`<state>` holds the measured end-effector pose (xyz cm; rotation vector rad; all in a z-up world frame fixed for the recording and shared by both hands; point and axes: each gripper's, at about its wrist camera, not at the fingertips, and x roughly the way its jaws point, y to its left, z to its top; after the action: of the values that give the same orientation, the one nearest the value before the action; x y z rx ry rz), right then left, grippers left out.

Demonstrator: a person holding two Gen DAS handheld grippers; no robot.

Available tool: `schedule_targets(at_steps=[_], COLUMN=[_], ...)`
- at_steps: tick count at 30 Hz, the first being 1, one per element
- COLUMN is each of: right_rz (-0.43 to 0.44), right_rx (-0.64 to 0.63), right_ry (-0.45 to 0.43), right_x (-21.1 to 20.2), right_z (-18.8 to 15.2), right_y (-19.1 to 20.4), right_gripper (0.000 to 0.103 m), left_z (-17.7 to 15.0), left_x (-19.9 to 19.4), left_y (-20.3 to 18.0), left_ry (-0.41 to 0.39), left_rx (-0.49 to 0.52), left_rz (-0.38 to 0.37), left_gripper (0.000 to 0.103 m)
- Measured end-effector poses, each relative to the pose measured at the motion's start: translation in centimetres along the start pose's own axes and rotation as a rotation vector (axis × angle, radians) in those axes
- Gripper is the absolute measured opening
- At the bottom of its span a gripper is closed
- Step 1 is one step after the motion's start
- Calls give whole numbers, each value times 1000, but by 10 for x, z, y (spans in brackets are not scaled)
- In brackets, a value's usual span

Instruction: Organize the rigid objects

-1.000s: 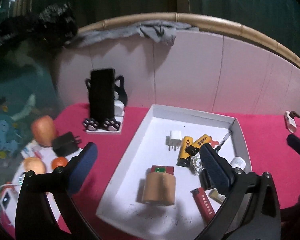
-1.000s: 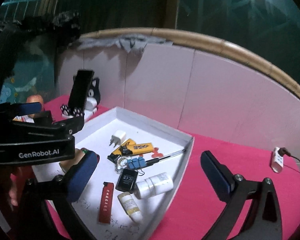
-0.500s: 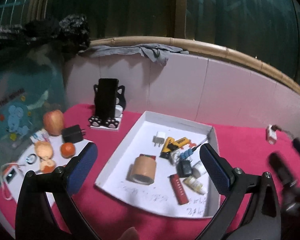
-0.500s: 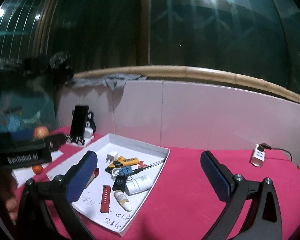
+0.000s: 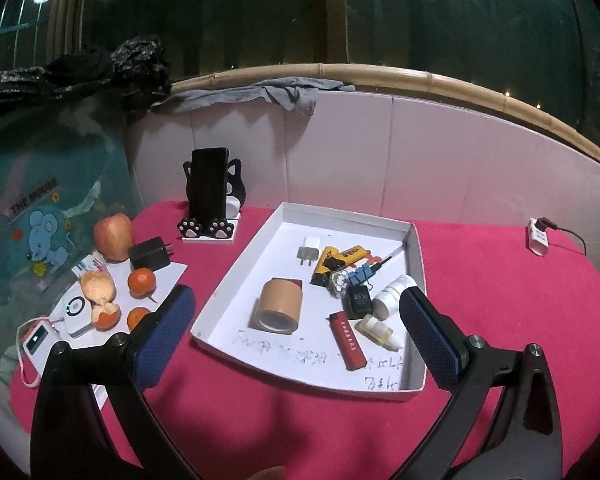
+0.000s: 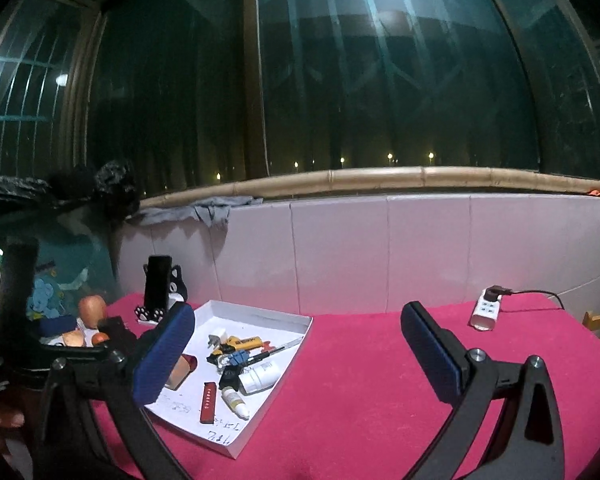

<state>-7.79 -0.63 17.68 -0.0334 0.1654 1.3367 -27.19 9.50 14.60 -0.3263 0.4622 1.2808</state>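
Left gripper is held above the red cloth, jaws spread wide, nothing between the blue pads. Right gripper is likewise spread, empty, raised over the cloth to the right of the tray.

Left to right, as seen from the left wrist:
- A small white device with a cord and a round-faced white gadget are seen at the cloth's left edge.
- An apple, a black charger, peeled orange pieces and whole small oranges are laid on a white sheet.
- A black phone is propped upright in a cat-shaped stand, near the tiled wall.
- A white tray is set mid-table, handwriting seen on its near floor. Rigid items are gathered inside: tan tape roll lying on its side, white plug adapter, two yellow-black batteries overlapping, blue binder clips, a thin screwdriver leaned toward the right wall, black round item, white bottle, small yellowish dropper bottle, red lighter flat near the front.
- A white power strip with a dark plug is placed far right, well apart from the tray.

A grey rag is draped over the bamboo rail behind.
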Motion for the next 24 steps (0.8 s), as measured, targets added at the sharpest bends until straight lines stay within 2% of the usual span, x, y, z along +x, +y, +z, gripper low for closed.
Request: schedule_targets(at_steps=[18, 24], right_rz=[-1, -8], right_rx=[47, 64], right_ry=[-91, -106], right_x=[-62, -79], right_z=[7, 5], right_y=[-23, -32], right_gripper=[103, 103], left_z=[-4, -9], left_x=[-58, -66], left_y=[3, 3], left_ry=[-59, -35], left_rx=[-7, -8], left_rz=[1, -15], left_gripper=[103, 103])
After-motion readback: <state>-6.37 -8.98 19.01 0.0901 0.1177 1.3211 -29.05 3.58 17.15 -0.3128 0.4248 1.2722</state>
